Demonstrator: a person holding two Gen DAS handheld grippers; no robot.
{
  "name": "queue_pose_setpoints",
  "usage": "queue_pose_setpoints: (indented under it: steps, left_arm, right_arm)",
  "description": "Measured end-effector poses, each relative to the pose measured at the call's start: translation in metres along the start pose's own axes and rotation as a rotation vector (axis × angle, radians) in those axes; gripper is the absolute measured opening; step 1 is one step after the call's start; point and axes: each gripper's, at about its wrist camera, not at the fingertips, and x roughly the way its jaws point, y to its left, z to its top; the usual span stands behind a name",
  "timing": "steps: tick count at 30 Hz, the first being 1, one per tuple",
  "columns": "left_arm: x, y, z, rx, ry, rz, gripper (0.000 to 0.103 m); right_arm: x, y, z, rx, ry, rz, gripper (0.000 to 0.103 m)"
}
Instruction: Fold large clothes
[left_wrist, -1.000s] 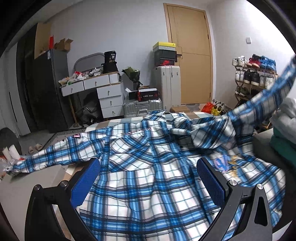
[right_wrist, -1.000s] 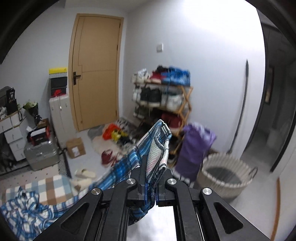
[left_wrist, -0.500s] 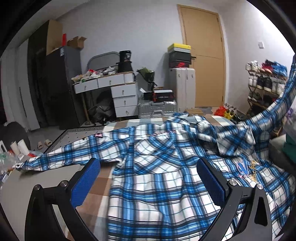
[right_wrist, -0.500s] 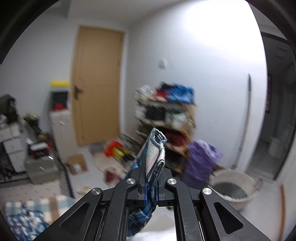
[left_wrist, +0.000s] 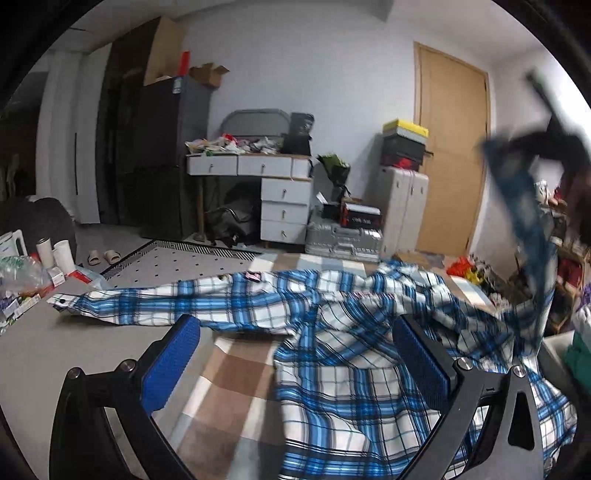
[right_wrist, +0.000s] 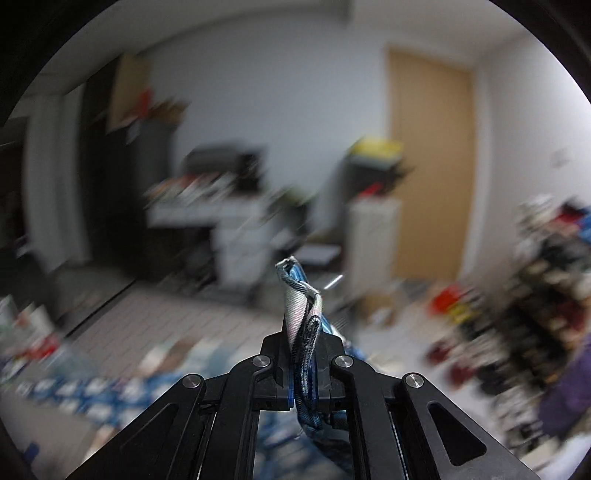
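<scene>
The plaid shirt (left_wrist: 354, 332) lies spread on our checked mat (left_wrist: 236, 373), one sleeve (left_wrist: 528, 221) lifted up at the right. Our right gripper (right_wrist: 303, 354) pinches that sleeve's cuff tight; its view is blurred, perhaps from motion. Our left gripper (left_wrist: 295, 365) hovers above the shirt, jaws apart and empty.

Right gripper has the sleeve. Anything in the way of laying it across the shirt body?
Nothing visible. The right gripper is shut on the sleeve, which hangs above the shirt. The left gripper hovers open over the shirt's near part, touching nothing.
</scene>
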Motion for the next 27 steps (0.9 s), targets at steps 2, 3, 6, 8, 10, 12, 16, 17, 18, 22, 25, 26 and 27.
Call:
queue_pose_setpoints:
  steps: [2, 3, 6, 8, 10, 12, 16, 17, 18, 22, 25, 26, 27]
  left_arm:
    - [-0.001, 0.007, 0.002, -0.015, -0.021, 0.016, 0.102]
    - [0.000, 0.012, 0.003, -0.027, -0.030, 0.024, 0.102]
    - [0.003, 0.019, 0.003, -0.058, -0.026, 0.023, 0.102]
    - [0.007, 0.020, 0.003, -0.069, -0.022, 0.021, 0.102]
    - [0.006, 0.021, 0.003, -0.073, -0.028, 0.020, 0.102]
    - [0.006, 0.021, 0.003, -0.074, -0.040, 0.020, 0.102]
    - [0.004, 0.024, 0.003, -0.074, -0.056, 0.014, 0.102]
    - [0.006, 0.024, 0.003, -0.076, -0.056, 0.011, 0.102]
    - [0.003, 0.025, 0.002, -0.078, -0.056, 0.009, 0.102]
    - [0.007, 0.020, -0.001, -0.066, -0.031, -0.001, 0.102]
    - [0.014, 0.009, -0.003, -0.009, 0.007, -0.037, 0.102]
    - [0.020, 0.000, -0.003, 0.025, 0.027, -0.052, 0.102]
    - [0.023, -0.006, -0.001, 0.047, 0.038, -0.056, 0.102]
  right_arm:
    - [0.049, 0.039, -0.047, -0.020, 0.119, 0.061, 0.005]
    - [0.071, 0.060, -0.072, -0.033, 0.179, 0.083, 0.005]
    - [0.117, 0.102, -0.135, -0.071, 0.308, 0.116, 0.005]
    - [0.142, 0.125, -0.171, -0.082, 0.381, 0.131, 0.006]
    - [0.151, 0.132, -0.195, -0.064, 0.448, 0.172, 0.012]
    - [0.150, 0.134, -0.204, -0.040, 0.492, 0.205, 0.030]
    - [0.119, 0.108, -0.205, 0.051, 0.497, 0.341, 0.075]
    - [0.106, 0.096, -0.204, 0.080, 0.490, 0.370, 0.075]
    - [0.095, 0.086, -0.204, 0.102, 0.489, 0.386, 0.075]
    - [0.033, 0.031, -0.210, 0.217, 0.450, 0.337, 0.078]
    - [-0.024, -0.026, -0.225, 0.326, 0.390, 0.193, 0.086]
    - [-0.041, -0.040, -0.233, 0.364, 0.369, 0.148, 0.086]
    - [-0.060, -0.057, -0.242, 0.419, 0.341, 0.107, 0.087]
